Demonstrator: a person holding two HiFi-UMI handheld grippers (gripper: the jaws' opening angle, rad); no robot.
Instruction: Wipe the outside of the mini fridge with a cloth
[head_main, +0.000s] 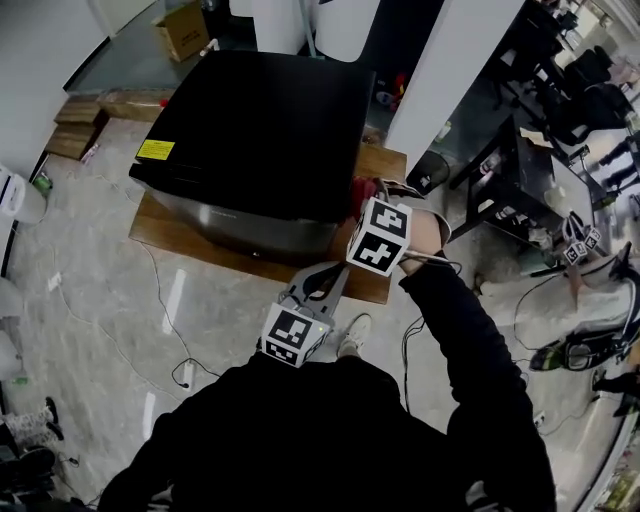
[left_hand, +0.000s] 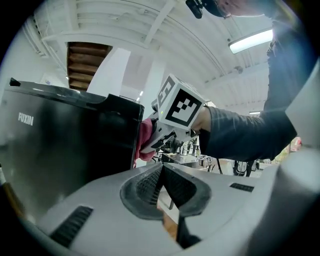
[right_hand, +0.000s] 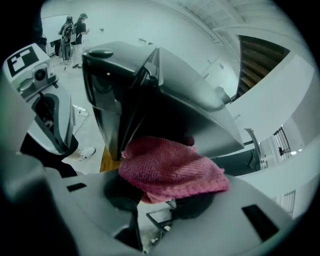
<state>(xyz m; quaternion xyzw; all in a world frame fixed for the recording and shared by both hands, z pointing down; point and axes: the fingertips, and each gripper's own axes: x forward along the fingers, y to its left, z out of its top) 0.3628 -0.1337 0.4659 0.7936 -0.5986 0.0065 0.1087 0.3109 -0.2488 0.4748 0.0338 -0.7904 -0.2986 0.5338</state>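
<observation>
- Wooden platform (head_main: 165, 232) carries the mini fridge (head_main: 260, 130).
- My right gripper (right_hand: 160, 197) clamps the pink cloth (right_hand: 172, 170) against the fridge's corner edge.
- My left gripper (left_hand: 163, 186) is closed, empty, nearby.
- Risk: the bunched cloth snags on the edge and pulls free.

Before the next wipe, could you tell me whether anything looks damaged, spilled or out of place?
Nothing stands out: the fridge stands upright on its board, no dents or spills show, and the right claw holds the cloth.
</observation>
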